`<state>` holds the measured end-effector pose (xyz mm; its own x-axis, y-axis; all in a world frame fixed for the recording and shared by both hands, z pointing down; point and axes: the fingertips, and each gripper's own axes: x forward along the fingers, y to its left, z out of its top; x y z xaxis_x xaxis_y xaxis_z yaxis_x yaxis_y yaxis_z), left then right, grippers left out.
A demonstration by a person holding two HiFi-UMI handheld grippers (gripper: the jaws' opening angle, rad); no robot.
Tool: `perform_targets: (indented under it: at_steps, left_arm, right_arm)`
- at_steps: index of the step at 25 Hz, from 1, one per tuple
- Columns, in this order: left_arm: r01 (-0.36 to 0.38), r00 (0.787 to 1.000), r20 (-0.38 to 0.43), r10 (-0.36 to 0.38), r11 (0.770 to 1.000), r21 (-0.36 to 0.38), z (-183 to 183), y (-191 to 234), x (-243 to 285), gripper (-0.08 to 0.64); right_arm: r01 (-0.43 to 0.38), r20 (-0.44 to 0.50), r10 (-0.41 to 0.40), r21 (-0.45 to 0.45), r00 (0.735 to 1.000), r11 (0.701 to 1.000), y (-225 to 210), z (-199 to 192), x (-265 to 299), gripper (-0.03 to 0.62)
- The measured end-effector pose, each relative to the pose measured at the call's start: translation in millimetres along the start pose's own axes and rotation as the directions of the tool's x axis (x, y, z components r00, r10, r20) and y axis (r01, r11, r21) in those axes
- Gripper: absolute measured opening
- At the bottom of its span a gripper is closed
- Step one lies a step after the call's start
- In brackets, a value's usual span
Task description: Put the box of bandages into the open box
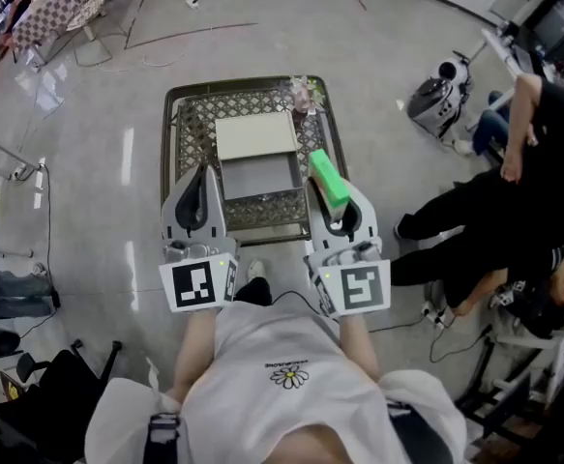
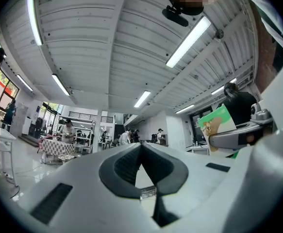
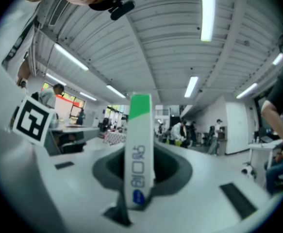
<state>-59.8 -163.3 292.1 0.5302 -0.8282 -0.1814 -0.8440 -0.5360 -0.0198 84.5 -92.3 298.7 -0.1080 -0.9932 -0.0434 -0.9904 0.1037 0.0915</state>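
An open box with a grey inside stands in the middle of a small lattice-top table; its pale lid is folded back on the far side. My right gripper is shut on the green and white box of bandages, holding it upright just to the right of the open box's near right corner. In the right gripper view the bandage box stands on end between the jaws. My left gripper hovers at the open box's left, jaws shut with nothing between them.
A small pinkish object sits at the table's far right corner. A person in black sits on the floor to the right, near a white machine. Cables run across the floor behind the table. A black chair is at lower left.
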Motion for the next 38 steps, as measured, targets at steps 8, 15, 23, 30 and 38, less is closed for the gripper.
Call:
perform_targets:
  at_steps: [8, 15, 23, 30, 38]
  left_arm:
    - [0.025, 1.0, 0.003, -0.025, 1.0, 0.015, -6.0, 35.5, 69.2, 0.023]
    - [0.015, 0.998, -0.058, -0.015, 1.0, 0.0, -29.5, 30.2, 95.5, 0.023]
    - [-0.016, 1.0, -0.001, 0.016, 1.0, 0.001, -8.7, 23.8, 108.4, 0.023]
    - [-0.012, 1.0, 0.001, 0.012, 1.0, 0.023, -8.1, 18.1, 108.3, 0.023]
    - [-0.037, 0.998, -0.041, 0.039, 0.999, 0.031, -17.1, 26.4, 109.7, 0.023]
  right_arm:
    - [0.013, -0.01, -0.013, -0.044, 1.0, 0.999, -5.5, 5.7, 76.4, 0.103]
    - [-0.013, -0.05, 0.01, -0.068, 0.999, 0.998, -20.6, -14.7, 102.8, 0.103]
    - [-0.055, -0.025, 0.051, -0.211, 0.998, 0.976, -25.6, -6.1, 115.2, 0.103]
    - [-0.058, -0.044, 0.05, -0.203, 0.998, 0.977, -32.4, -6.8, 110.1, 0.103]
    - [-0.122, -0.13, 0.091, -0.253, 0.987, 0.96, -27.8, -20.8, 122.9, 0.104]
